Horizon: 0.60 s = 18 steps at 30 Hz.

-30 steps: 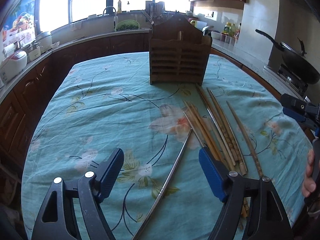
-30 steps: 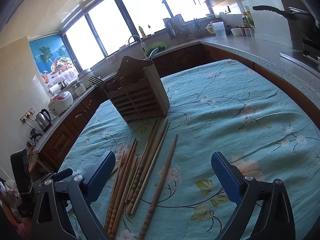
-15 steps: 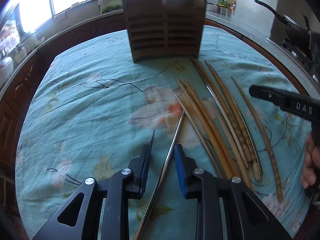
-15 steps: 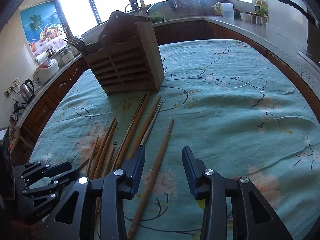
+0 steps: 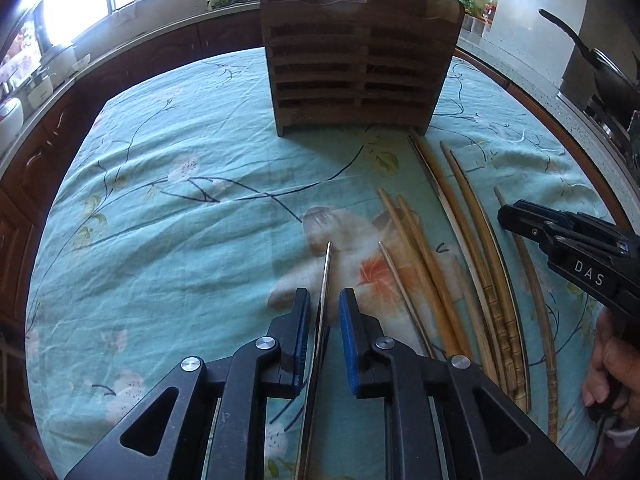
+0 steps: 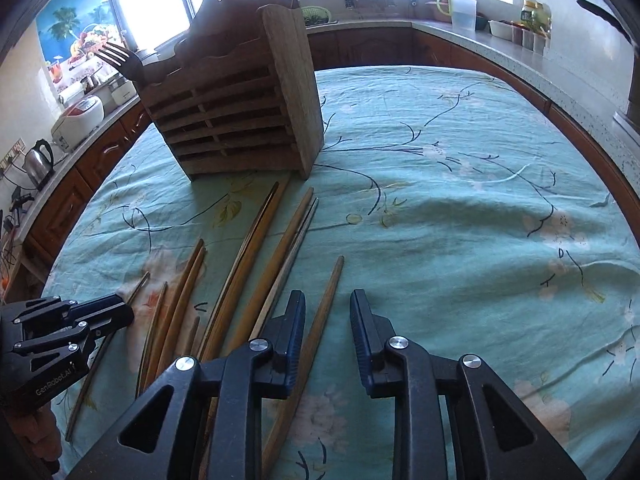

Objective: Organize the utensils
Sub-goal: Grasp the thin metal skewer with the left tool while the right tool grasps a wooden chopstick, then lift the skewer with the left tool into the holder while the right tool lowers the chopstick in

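A thin metal chopstick (image 5: 325, 276) lies on the flowered cloth. My left gripper (image 5: 324, 312) straddles it with narrow jaws, and a gap still shows beside the right pad. My right gripper (image 6: 328, 312) is closing around a single wooden chopstick (image 6: 330, 300), with space left on the right side. Several more wooden chopsticks (image 6: 248, 260) lie between the two grippers. A slatted wooden utensil holder (image 5: 360, 68) stands upright beyond them, with a fork (image 6: 120, 58) sticking out of it. In the left wrist view the right gripper (image 5: 560, 236) appears at the right edge.
The teal flowered tablecloth (image 5: 180, 240) covers the whole table. A kitchen counter runs around it, with a wok (image 5: 608, 76) on the stove, a kettle (image 6: 38, 160) and a rice cooker (image 6: 80, 116). A person's hand (image 5: 608, 368) holds the right gripper.
Both grippers came forward and down toward the chopsticks. Their jaws narrowed from wide open to a slim gap, each now around one chopstick. The holder looks nearer.
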Available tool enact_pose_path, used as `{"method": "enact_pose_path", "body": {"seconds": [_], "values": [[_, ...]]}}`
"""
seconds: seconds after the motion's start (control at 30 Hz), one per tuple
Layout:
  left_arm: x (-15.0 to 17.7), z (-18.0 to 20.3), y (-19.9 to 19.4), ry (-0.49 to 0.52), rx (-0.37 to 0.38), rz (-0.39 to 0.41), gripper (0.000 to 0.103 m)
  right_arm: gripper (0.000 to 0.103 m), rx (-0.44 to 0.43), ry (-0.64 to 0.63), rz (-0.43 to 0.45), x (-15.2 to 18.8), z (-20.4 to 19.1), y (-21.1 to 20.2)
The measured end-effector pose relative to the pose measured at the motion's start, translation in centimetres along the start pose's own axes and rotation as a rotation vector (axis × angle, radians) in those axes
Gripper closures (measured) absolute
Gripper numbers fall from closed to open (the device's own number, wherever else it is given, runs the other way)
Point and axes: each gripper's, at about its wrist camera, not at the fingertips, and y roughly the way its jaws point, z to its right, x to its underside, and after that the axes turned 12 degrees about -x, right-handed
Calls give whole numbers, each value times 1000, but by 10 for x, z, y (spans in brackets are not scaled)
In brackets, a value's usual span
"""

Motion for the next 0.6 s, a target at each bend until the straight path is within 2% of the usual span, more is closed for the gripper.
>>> {"method": "enact_pose_path", "body": {"seconds": [0.1,0.17,0.2,0.23,0.4,0.6], "values": [[-1,5,2,19,2,32,92,80,37,-45,-6,-2,-6,5],[0,5,4,12,15,42,99,86,48,-68,-10,-2,-8,6],[0,5,5,8,20,41,99,93,45,-68,-10,-3,-7,6],[0,4,5,1,25,39,99,94,41,-64,-10,-3,-7,5],[7,-15,-8,-88,118,45,100,98,-51,8,17,-2,-1,-13],[11,-40,-52,-167,199,133,100,98,-136,29,115,-9,-9,-64]]}}
